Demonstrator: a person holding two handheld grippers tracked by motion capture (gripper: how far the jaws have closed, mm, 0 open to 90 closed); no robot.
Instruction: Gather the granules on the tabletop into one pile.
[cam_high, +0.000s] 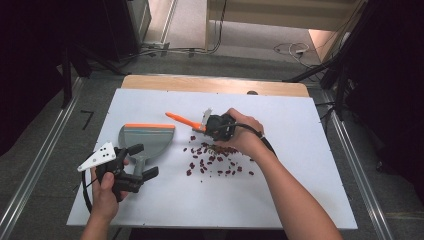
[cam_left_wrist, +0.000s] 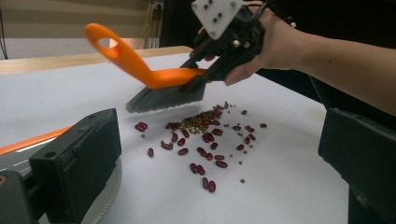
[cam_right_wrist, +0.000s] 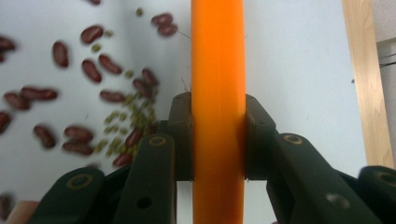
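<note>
The right gripper (cam_high: 212, 125) has its jaws clamped on the orange handle of a hand brush (cam_left_wrist: 154, 79), bristles just above the scattered kidney beans (cam_left_wrist: 201, 144) mid-bench. The left gripper (cam_high: 135, 162) has its jaws spread around the grey dustpan's (cam_high: 147, 140) handle, toward the bench's left edge. Sweeping seems underway; next, the beans need pushing leftward into the pan. No readable writing.

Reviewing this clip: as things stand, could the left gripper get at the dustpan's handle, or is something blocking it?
Probably yes. The left gripper is open, its jaws either side of the grey dustpan handle. The beans and the brush in the right gripper lie off to the side.
</note>
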